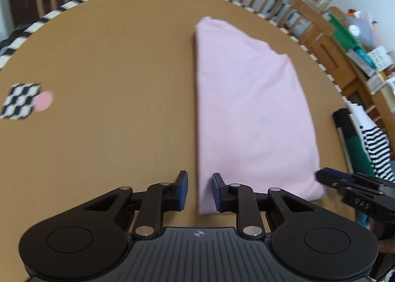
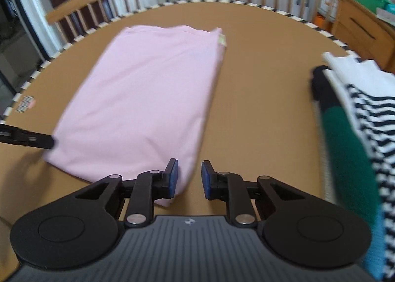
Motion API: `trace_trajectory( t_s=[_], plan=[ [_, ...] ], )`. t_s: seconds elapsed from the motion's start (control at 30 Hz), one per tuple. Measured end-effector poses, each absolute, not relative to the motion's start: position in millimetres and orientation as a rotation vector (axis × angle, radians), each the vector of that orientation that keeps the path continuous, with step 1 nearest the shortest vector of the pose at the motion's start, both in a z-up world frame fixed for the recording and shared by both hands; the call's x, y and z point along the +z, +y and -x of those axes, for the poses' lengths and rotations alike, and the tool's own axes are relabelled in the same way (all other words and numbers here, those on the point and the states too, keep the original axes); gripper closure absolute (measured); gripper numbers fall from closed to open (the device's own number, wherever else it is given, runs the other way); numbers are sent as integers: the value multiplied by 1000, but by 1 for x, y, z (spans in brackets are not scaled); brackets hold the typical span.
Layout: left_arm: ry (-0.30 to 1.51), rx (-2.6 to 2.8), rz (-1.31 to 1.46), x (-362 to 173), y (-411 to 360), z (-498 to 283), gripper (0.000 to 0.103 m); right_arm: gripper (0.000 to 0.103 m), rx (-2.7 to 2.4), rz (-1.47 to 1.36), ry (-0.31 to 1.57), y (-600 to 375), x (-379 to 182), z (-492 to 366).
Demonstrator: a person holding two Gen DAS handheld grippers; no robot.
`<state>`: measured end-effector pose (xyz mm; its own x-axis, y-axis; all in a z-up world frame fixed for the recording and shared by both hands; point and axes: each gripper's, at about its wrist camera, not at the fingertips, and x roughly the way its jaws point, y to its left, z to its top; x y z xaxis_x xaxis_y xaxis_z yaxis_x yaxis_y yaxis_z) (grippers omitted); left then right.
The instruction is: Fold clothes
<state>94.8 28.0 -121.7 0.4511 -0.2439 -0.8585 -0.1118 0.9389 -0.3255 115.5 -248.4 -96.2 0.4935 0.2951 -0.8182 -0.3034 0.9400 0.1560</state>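
Folded cloth [image 2: 145, 99] on table [image 2: 259, 99], garment pile [image 2: 358, 119] right

Raised letters on the right hand-held gripper [image 1: 321, 177] — blurred, not readable — no other legible text

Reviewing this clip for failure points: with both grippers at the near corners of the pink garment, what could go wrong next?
1. Both the left gripper and right gripper straddle only edges of the pink garment; a shallow pinch may catch just the top layer.
2. The folded pile lies close on the right; a sideways swing could disturb it.
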Motion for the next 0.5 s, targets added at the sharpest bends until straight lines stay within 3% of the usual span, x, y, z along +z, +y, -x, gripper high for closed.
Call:
trace_trajectory(
  t_s=[0.1,0.17,0.27,0.47,0.5],
  plan=[
    [1139,-71,518,-120,46,-78,47,60,301,-190,1058,-275,-94,-115],
    [1152,-72,727,-127,58,-68,42,60,274,-457,1112,-302,-102,-115],
    [1151,-53,876,-138,61,-61,43,66,225,-615,1114,-320,-113,-107],
    [1044,-83,895,-144,47,-69,43,63,296,-670,1080,-299,-124,-108],
    [1038,-89,880,-145,44,-73,50,63,307,-669,1067,-293,-125,-111]
  ],
)
